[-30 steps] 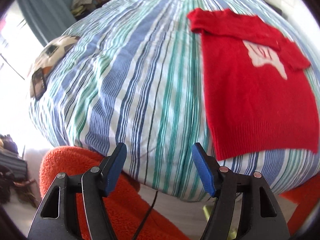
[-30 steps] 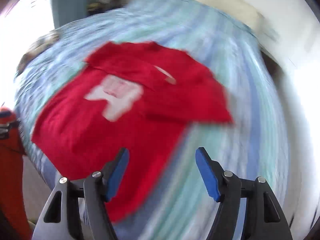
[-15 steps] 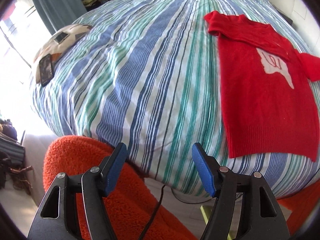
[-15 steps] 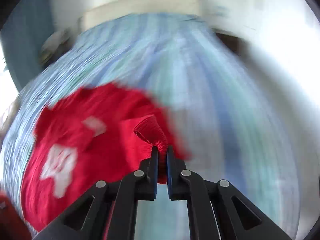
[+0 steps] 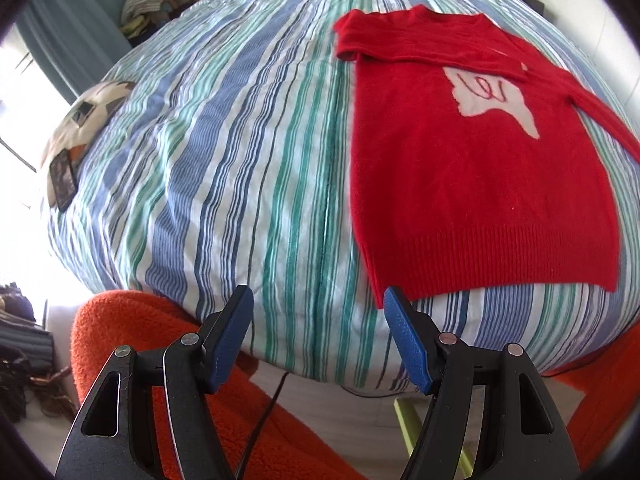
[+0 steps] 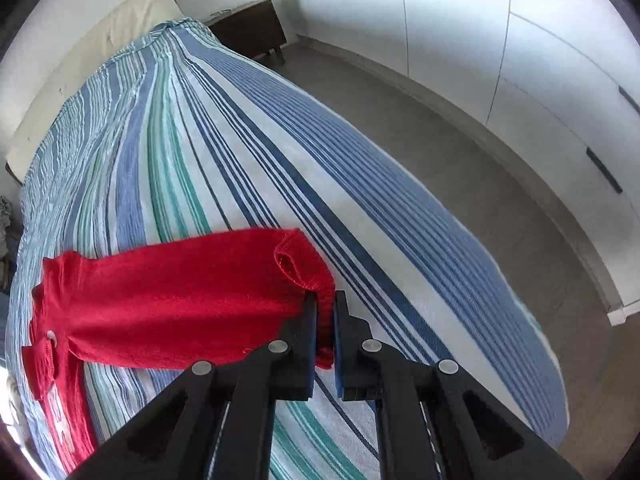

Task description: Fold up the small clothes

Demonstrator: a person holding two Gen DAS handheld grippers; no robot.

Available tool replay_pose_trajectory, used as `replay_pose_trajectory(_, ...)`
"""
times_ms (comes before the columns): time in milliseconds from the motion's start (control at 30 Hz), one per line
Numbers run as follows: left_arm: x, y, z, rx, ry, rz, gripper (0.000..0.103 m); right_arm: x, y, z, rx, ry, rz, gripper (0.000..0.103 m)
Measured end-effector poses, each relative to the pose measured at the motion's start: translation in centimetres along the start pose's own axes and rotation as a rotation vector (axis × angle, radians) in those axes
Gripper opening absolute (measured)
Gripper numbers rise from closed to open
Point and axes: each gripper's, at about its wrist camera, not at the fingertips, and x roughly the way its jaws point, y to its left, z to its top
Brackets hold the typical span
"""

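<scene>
A small red sweater with a white patch on its chest lies flat on the striped bed cover, its ribbed hem toward me. One sleeve is folded across the top. My left gripper hangs open over the bed's near edge, just left of the hem corner, with nothing between its blue pads. In the right wrist view the other sleeve is stretched out sideways over the cover. My right gripper is shut on that sleeve's cuff.
A patterned cushion with a dark phone-like object lies at the bed's left edge. Orange fleece and a black cable are below the left gripper. A dark bedside cabinet and grey floor lie right of the bed.
My right gripper closed on the sleeve cuff and swung out to the right, pulling the sleeve straight. The left gripper stayed open and shifted slightly along the bed's edge.
</scene>
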Motion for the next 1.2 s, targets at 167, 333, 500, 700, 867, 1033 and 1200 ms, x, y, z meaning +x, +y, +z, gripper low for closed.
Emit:
replay_pose_trajectory(167,0.1,0.4,-0.2,0.002,0.005,0.039,0.070,0.7,-1.2,-1.4,0.011,-0.019,0.009,0.007)
replay_pose_trajectory(333,-1.9,0.9,1.9,0.015,-0.073,0.086,0.070,-1.1,-2.6,-2.1,0.014,-0.073,-0.055,0.047)
replay_pose_trajectory(500,-7.2,-1.3,8.6,-0.001,-0.284,-0.055,0.086,-6.7,-4.2,-5.7,0.041,-0.182,0.011,0.050)
replay_pose_trajectory(700,-4.6,-12.7,18.4,0.213,-0.382,-0.307,0.092,-10.8,-1.3,-14.7,0.029,-0.219,0.235,0.062)
replay_pose_trajectory(867,4.9,-22.0,23.2,0.477,-0.198,-0.295,0.081,-11.0,3.4,-19.2,-0.085,-0.209,0.288,0.062)
replay_pose_trajectory(1033,10.0,-25.0,24.3,0.537,-0.138,-0.242,0.081,-9.7,6.4,-19.9,-0.228,-0.179,0.285,0.062)
replay_pose_trajectory(1200,11.4,-25.3,23.8,0.558,-0.162,-0.276,0.062,-8.5,7.7,-20.4,-0.271,-0.163,0.262,0.062)
